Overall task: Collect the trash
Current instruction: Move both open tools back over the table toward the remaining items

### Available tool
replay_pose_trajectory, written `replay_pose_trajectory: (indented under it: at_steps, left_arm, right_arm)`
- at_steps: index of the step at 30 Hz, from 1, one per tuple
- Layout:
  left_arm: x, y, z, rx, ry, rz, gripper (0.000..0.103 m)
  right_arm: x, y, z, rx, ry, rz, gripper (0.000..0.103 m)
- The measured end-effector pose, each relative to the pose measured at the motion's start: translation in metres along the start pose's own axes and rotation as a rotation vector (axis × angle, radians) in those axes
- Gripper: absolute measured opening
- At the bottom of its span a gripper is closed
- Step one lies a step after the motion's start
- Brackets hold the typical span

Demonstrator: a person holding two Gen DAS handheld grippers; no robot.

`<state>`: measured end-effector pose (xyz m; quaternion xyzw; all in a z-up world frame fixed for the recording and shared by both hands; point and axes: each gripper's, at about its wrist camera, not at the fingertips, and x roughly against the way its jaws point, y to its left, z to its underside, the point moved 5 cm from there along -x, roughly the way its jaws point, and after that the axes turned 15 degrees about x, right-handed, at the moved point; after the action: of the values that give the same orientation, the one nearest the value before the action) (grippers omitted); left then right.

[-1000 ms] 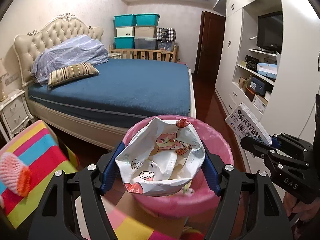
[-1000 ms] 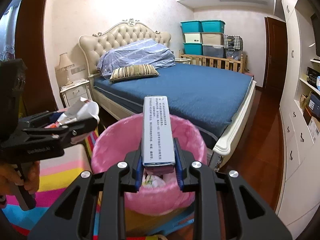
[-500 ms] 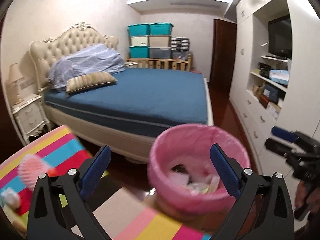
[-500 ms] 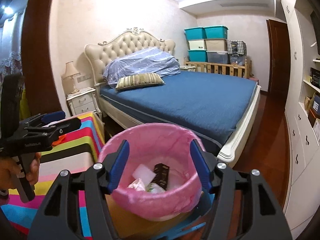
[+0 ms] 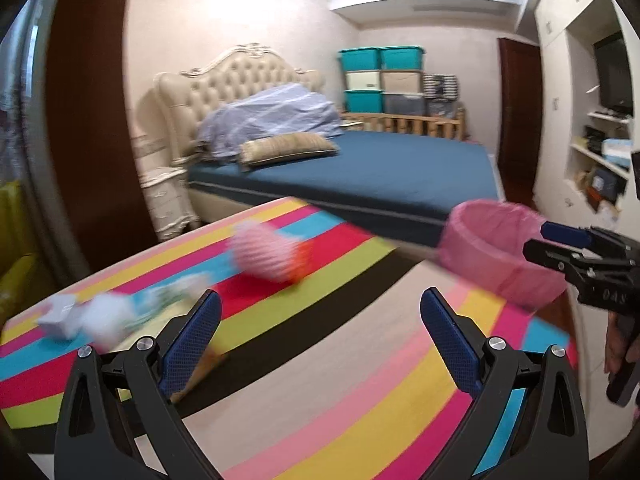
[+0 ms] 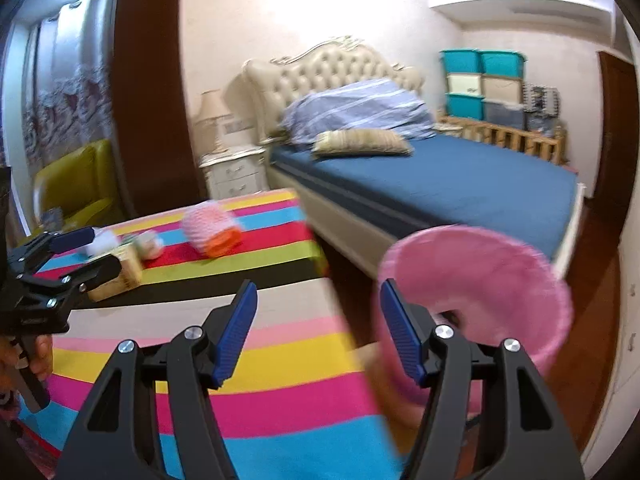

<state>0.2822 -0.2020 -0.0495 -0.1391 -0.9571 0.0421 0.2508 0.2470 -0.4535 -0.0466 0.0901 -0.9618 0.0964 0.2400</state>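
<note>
Left tongs [image 5: 320, 322] spread wide, nothing between the pads, hanging over the striped table [image 5: 360, 360]. Right tongs [image 6: 318, 328] released too, jaws just been opening further, gap empty; aimed at the table edge with the pink-lined bin [image 6: 500, 280] just behind the right pad.

Left on the table, all motion-blurred: small white box [image 5: 60, 316] and white crumpled scrap [image 5: 106, 318] near the left edge, a pale wrapper [image 5: 176, 292] beside them, then a pink knitted thing with an orange end [image 5: 272, 254] further back. From the right wrist view, a tan block [image 6: 120, 276] sits just behind the left tongs' tips; cannot tell if touching.

Bin [image 5: 496, 252] off the table's far right corner, contents hidden from both views. A hand [image 6: 38, 356] grips the left tool's handle.

Beyond: blue bed [image 5: 380, 168] with striped pillow [image 5: 288, 148], white nightstand [image 6: 236, 174], teal storage boxes [image 5: 380, 76] against the back wall.
</note>
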Motion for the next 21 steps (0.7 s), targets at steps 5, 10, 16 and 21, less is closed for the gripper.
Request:
replay_pose_trajectory:
  at_steps: [5,10,16,21]
  left_arm:
    - [0.04,0.087,0.012,0.029,-0.042,-0.179,0.097]
    - [0.071,0.175,0.022,0.128,-0.055,-0.302,0.097]
    - [0.101,0.243,0.021,0.194,-0.098,-0.372,0.097]
    - [0.129,0.283,0.027,0.276,-0.129,-0.402,0.097]
  right_arm:
    - [-0.026,0.077,-0.011,0.028,0.035,-0.103,0.066]
    - [-0.05,0.164,-0.021,0.034,0.073,-0.182,0.069]
    - [-0.07,0.249,-0.033,0.063,0.124,-0.202,0.076]
    - [-0.088,0.302,-0.042,0.067,0.178,-0.149,0.081]
